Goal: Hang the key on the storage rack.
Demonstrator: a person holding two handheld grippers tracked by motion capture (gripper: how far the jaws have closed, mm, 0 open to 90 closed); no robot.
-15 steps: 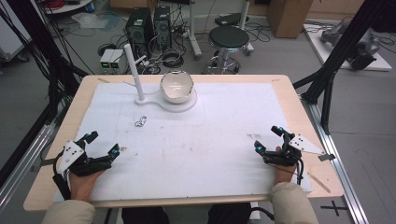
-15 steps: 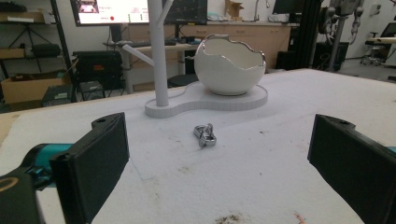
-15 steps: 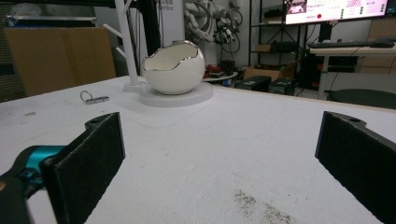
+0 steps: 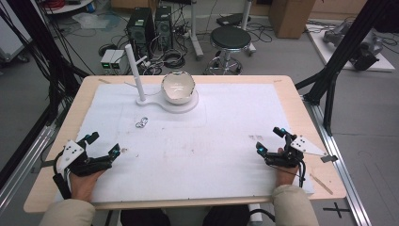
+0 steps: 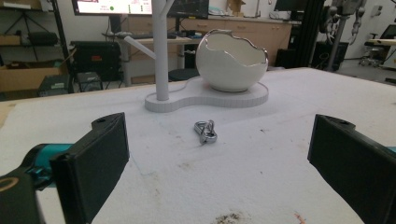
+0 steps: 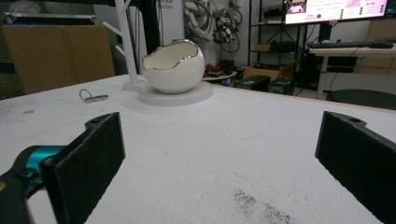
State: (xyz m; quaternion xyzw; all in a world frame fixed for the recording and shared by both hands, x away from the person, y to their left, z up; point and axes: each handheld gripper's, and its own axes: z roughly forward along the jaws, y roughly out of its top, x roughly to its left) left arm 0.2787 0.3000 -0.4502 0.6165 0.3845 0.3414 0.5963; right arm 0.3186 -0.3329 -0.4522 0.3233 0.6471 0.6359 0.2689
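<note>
We hold the left gripper (image 4: 103, 144) low over the near left corner of the table (image 4: 301, 101), its two black jaws spread wide with nothing between them; in the left gripper view the white mat (image 5: 261, 154) fills the gap between them. The right gripper (image 4: 270, 139) sits at the near right, well apart from the left one, and it too is released — jaws wide, gripping nothing. Ahead of us, toward the far side of the mat, stands a white stand (image 4: 162, 101) with a tall post (image 4: 132, 70) that carries a short side branch. An egg-shaped white bowl (image 4: 178, 87) with a jagged, silver-edged rim rests on the stand's round end, just beside the post. A small metal ring (image 4: 141, 123) lies flat on the mat, near the stand on our side of it and apart from it — from the left gripper view (image 5: 205, 131) it lies almost straight ahead between the jaws, while the right gripper view (image 6: 92, 96) places it far off to the left of the bowl (image 6: 173, 66). Dark specks dirty the mat near both grippers.
</note>
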